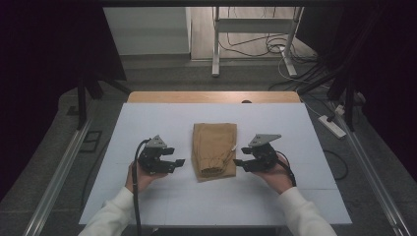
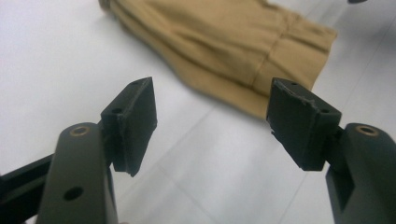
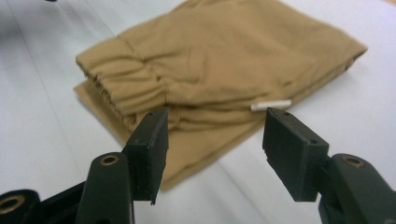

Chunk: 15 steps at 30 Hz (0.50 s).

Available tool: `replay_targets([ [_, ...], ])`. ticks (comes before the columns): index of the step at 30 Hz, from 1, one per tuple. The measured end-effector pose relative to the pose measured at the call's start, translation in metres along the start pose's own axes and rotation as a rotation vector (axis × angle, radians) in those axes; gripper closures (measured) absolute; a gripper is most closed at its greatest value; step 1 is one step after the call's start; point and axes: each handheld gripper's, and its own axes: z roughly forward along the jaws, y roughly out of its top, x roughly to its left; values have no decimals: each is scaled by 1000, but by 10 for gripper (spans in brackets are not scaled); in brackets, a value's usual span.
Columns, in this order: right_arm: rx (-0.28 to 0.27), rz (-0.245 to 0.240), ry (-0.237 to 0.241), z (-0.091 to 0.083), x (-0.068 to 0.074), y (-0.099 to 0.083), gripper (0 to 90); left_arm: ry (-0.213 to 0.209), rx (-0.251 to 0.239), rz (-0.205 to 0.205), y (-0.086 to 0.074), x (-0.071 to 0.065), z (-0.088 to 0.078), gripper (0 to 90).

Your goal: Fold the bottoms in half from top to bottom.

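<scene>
A folded tan garment (image 1: 214, 150) with an elastic waistband lies in the middle of the white table (image 1: 147, 123). My left gripper (image 1: 178, 162) hovers just left of its near edge, jaws open and empty, pointing at the cloth (image 2: 224, 46). On the other side, my right gripper (image 1: 239, 156) stands open at the garment's right edge, close to it. In the right gripper view the gathered waistband (image 3: 126, 86) and a small white tag (image 3: 271, 105) lie just beyond the jaws. Nothing sits between either pair of pads (image 3: 154, 144).
The white table top ends in a wooden strip (image 1: 214, 96) at the far side. Metal rails (image 1: 59, 167) run along both sides of the table. A desk frame (image 1: 255, 39) and loose cables (image 1: 275, 46) stand on the floor beyond.
</scene>
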Motion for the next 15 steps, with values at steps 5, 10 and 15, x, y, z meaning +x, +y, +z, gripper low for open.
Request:
replay_targets([
  [5, 14, 10, -2, -8, 0, -16, 407, 1, 11, -14, -13, -3, -3, 325],
  [10, 21, 34, -16, -20, -2, -34, 407, -6, 5, -17, -21, -9, -11, 325],
  [15, 34, 51, -26, -33, -1, -54, 408, 2, 14, -24, -33, -12, -19, 324],
])
